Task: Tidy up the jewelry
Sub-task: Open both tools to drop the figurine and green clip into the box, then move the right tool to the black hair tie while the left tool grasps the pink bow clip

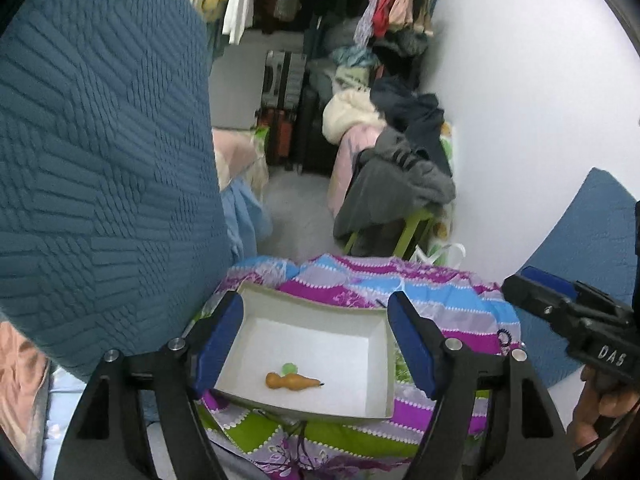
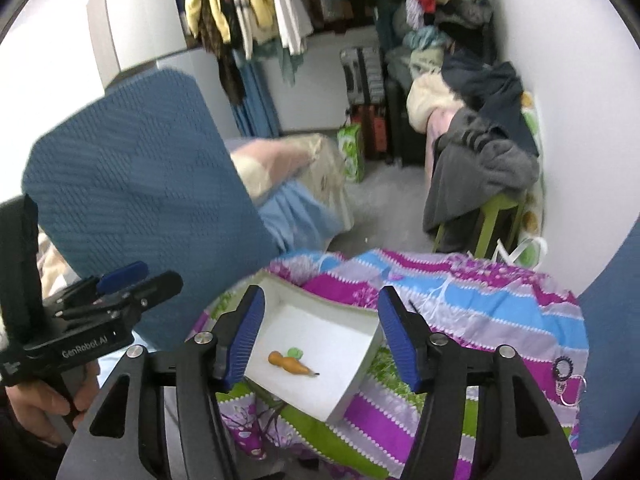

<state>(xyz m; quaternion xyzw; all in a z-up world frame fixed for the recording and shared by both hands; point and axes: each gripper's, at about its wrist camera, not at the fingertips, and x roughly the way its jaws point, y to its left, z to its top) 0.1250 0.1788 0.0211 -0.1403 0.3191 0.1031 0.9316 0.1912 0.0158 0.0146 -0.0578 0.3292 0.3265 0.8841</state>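
A shallow white box (image 1: 380,360) (image 2: 356,368) sits on a striped purple, blue and green cloth (image 1: 448,304) (image 2: 480,312). Inside it lie an orange gourd-shaped pendant (image 1: 292,381) (image 2: 290,363) and a small green bead (image 1: 289,368) (image 2: 295,352). My left gripper (image 1: 316,344) is open and empty, its fingers either side of the box. My right gripper (image 2: 320,338) is open and empty above the box; it also shows in the left wrist view (image 1: 568,316). A dark beaded bracelet with a metal ring (image 2: 564,376) (image 1: 505,336) lies on the cloth to the right.
A blue quilted chair back (image 1: 104,168) (image 2: 140,184) stands close on the left. Beyond the cloth are a green stool piled with clothes (image 1: 400,192) (image 2: 484,184), suitcases (image 1: 284,112) (image 2: 368,92), hanging clothes and a white wall at the right.
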